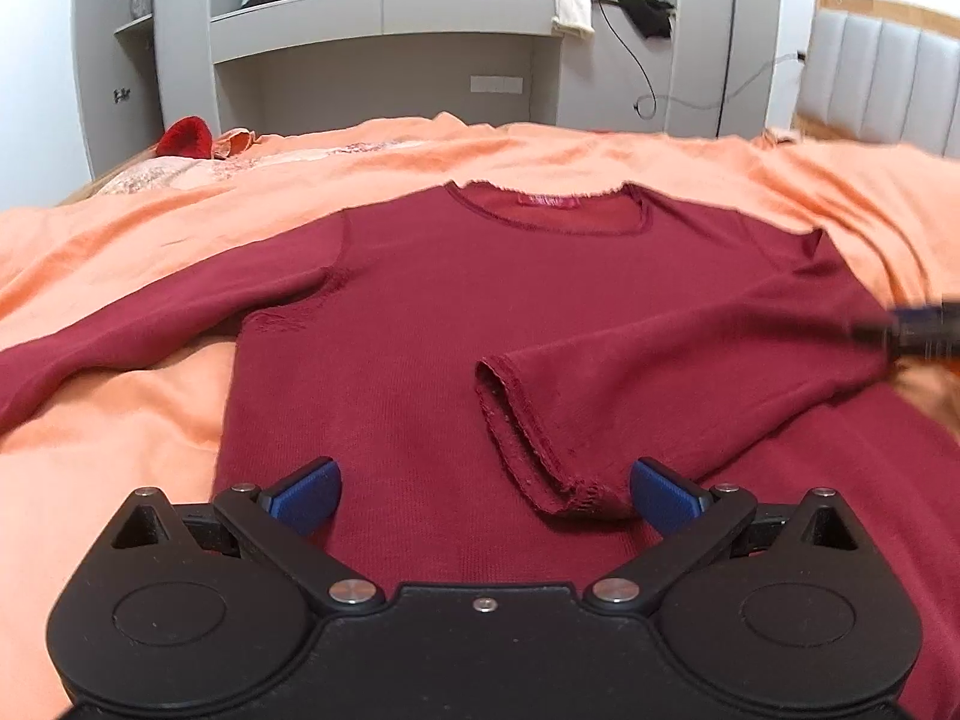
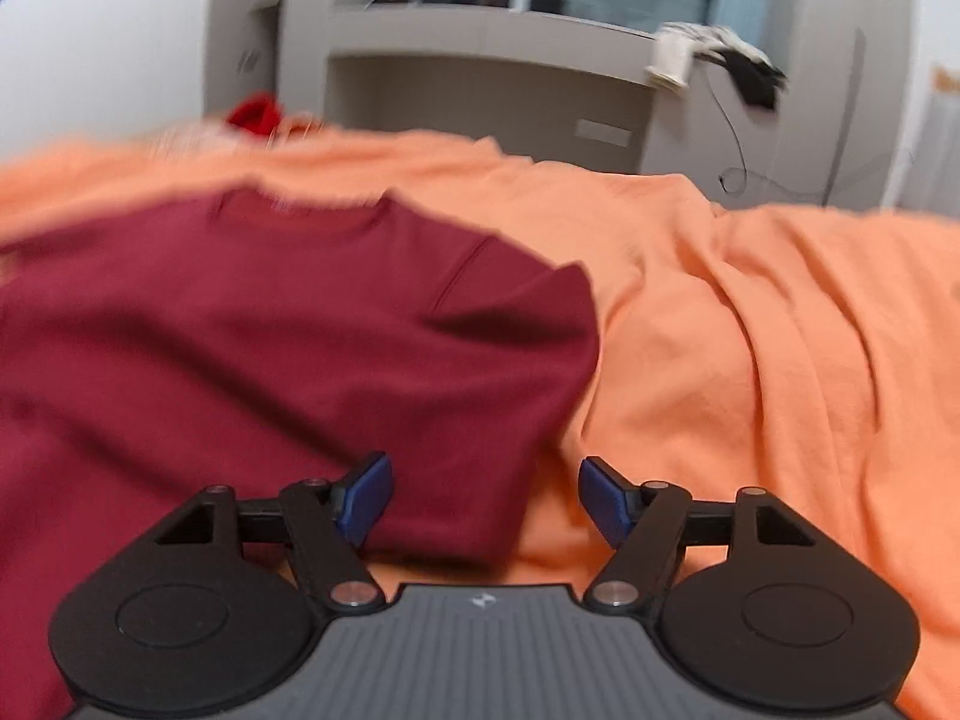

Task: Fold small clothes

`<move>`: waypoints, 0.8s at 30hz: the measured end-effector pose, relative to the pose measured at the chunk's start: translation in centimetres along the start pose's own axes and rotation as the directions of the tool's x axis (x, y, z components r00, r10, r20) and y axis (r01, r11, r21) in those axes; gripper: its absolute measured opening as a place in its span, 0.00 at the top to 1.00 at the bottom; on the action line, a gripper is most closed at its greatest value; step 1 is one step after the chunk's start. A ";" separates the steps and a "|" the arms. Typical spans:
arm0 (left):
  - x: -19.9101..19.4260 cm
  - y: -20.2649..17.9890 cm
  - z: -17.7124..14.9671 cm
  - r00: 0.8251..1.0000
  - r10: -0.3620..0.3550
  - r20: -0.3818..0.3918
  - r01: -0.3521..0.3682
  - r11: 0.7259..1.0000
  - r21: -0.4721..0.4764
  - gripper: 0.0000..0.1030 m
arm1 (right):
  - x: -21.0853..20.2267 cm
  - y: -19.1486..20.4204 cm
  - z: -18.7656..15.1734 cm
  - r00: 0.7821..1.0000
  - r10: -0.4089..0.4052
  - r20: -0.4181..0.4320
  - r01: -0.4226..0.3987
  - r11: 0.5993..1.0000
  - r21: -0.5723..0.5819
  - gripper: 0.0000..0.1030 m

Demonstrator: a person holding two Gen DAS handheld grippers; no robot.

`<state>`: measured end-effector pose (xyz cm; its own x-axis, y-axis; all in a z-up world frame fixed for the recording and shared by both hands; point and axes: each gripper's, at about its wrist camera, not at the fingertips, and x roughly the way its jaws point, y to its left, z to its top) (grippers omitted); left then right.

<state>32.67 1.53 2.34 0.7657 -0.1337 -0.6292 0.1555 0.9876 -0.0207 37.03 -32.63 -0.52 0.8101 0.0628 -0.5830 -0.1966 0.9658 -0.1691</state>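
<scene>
A dark red long-sleeved sweater [image 1: 420, 312] lies flat, front up, on the orange bedsheet [image 1: 120, 240], with its collar [image 1: 552, 210] at the far side. One sleeve is folded across the body, and its frayed cuff [image 1: 540, 438] rests just ahead of my left gripper [image 1: 486, 495], which is open with the cuff close to its right pad. The other sleeve [image 1: 120, 330] stretches out to the left. My right gripper [image 2: 486, 498] is open over the sweater's [image 2: 270, 330] folded right edge, holding nothing. It shows as a dark blur [image 1: 918, 330] at the right edge of the left wrist view.
A grey cabinet with shelves [image 1: 384, 60] stands behind the bed, with pale and black clothes [image 1: 606, 0] and a cable hanging from it. A bright red item [image 1: 186, 138] lies at the far left of the bed. A padded headboard [image 1: 882, 84] is at the right. Rumpled orange sheet [image 2: 780, 330] fills the right.
</scene>
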 end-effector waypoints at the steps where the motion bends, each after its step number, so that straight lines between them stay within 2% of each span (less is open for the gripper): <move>1: -0.1 0.2 0.1 1.000 0.005 0.007 -0.005 1.000 -0.011 0.01 | -0.6 0.7 -0.2 1.000 -0.020 0.021 0.021 0.999 -0.041 0.28; 3: -0.4 0.8 0.3 0.999 0.027 0.024 -0.026 0.999 -0.038 0.01 | -1.8 1.9 0.1 0.997 -0.006 0.071 0.012 0.996 -0.091 0.28; 7: -1.0 2.2 0.9 0.994 0.091 0.053 -0.084 0.989 -0.125 0.01 | -3.9 5.0 1.1 0.971 0.185 0.153 -0.162 0.975 -0.153 0.26; 8: -1.0 2.5 1.1 0.993 0.107 0.052 -0.099 0.985 -0.142 0.01 | -4.2 5.9 1.3 0.959 0.234 0.159 -0.207 0.963 -0.171 0.26; 10: -1.0 3.1 1.2 0.989 0.142 0.046 -0.131 0.975 -0.177 0.01 | -4.4 8.0 2.0 0.921 0.358 0.154 -0.328 0.925 -0.191 0.26; 13: -1.0 3.9 1.4 0.986 0.160 0.039 -0.149 0.966 -0.210 0.01 | -3.5 10.9 3.4 0.865 0.485 0.127 -0.459 0.868 -0.190 0.35; 15: -1.2 4.4 1.6 0.987 0.157 0.041 -0.144 0.963 -0.230 0.01 | -2.3 12.8 4.3 0.850 0.521 0.076 -0.499 0.843 -0.200 0.45; 18: -1.6 5.0 1.8 0.987 0.151 0.049 -0.134 0.957 -0.257 0.01 | -0.4 15.3 5.6 0.840 0.543 0.000 -0.528 0.817 -0.231 0.45; 20: -1.6 5.4 1.9 0.988 0.148 0.045 -0.131 0.953 -0.275 0.01 | 0.1 16.2 6.0 0.821 0.569 -0.047 -0.561 0.790 -0.248 0.45; 22: -1.6 5.8 1.9 0.989 0.145 0.041 -0.127 0.948 -0.293 0.01 | 0.3 17.2 6.2 0.827 0.558 -0.074 -0.554 0.784 -0.279 0.46; 24: -1.7 6.0 1.9 0.989 0.142 0.042 -0.123 0.944 -0.306 0.01 | 0.2 18.0 5.8 0.830 0.549 -0.094 -0.550 0.780 -0.298 0.59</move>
<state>33.51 7.53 4.77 0.8055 0.0048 -0.5926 -0.1384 0.9739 -0.1801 36.85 -13.77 0.97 0.5124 0.5589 -0.6520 -0.7636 0.6439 -0.0481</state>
